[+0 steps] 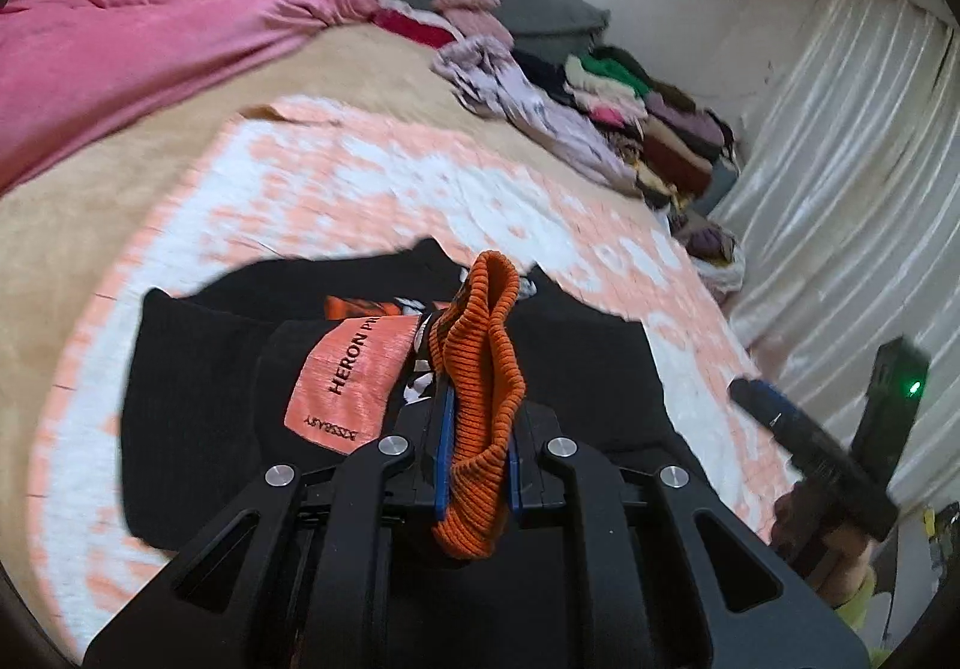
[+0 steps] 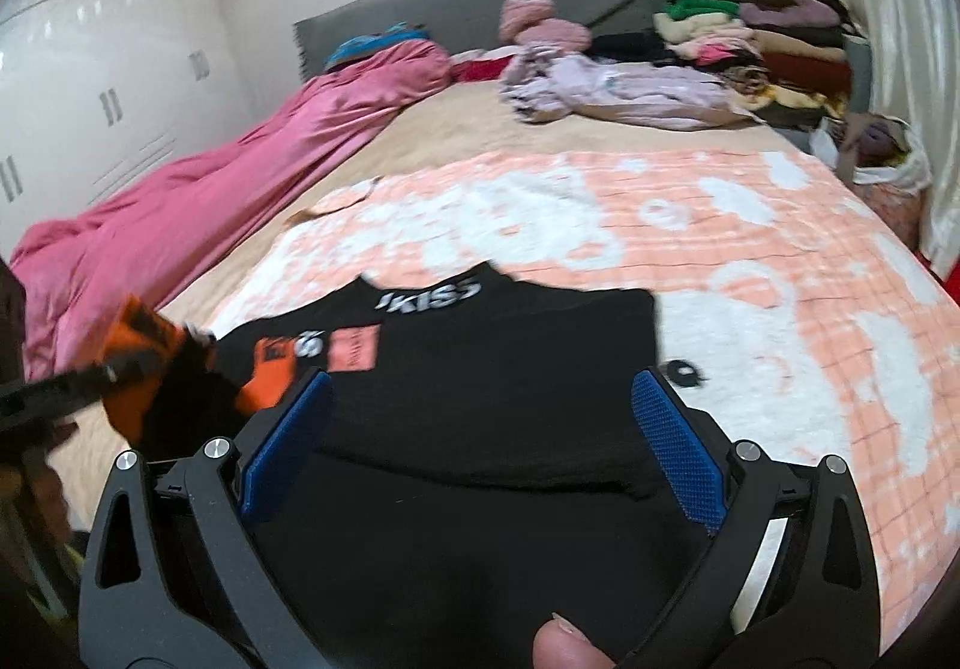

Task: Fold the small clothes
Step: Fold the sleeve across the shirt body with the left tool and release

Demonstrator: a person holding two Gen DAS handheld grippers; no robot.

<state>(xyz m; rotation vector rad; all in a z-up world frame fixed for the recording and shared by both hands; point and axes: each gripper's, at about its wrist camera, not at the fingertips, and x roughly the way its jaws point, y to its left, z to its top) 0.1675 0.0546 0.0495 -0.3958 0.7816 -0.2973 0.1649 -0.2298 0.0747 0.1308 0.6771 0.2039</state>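
The left gripper point(image 1: 477, 429) angles downward, its blue pads clamped on the orange ribbed cuff point(image 1: 480, 417) of a black sweatshirt point(image 2: 480, 381). The sweatshirt lies on the peach-and-white blanket point(image 2: 750, 261) beneath both grippers. The right gripper point(image 2: 480, 441), also tilted down, hovers with jaws wide and empty; a thumb point(image 2: 564, 648) shows behind it.

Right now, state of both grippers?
Left gripper: shut on the orange ribbed knit cuff of the black garment.
Right gripper: open, holding nothing.
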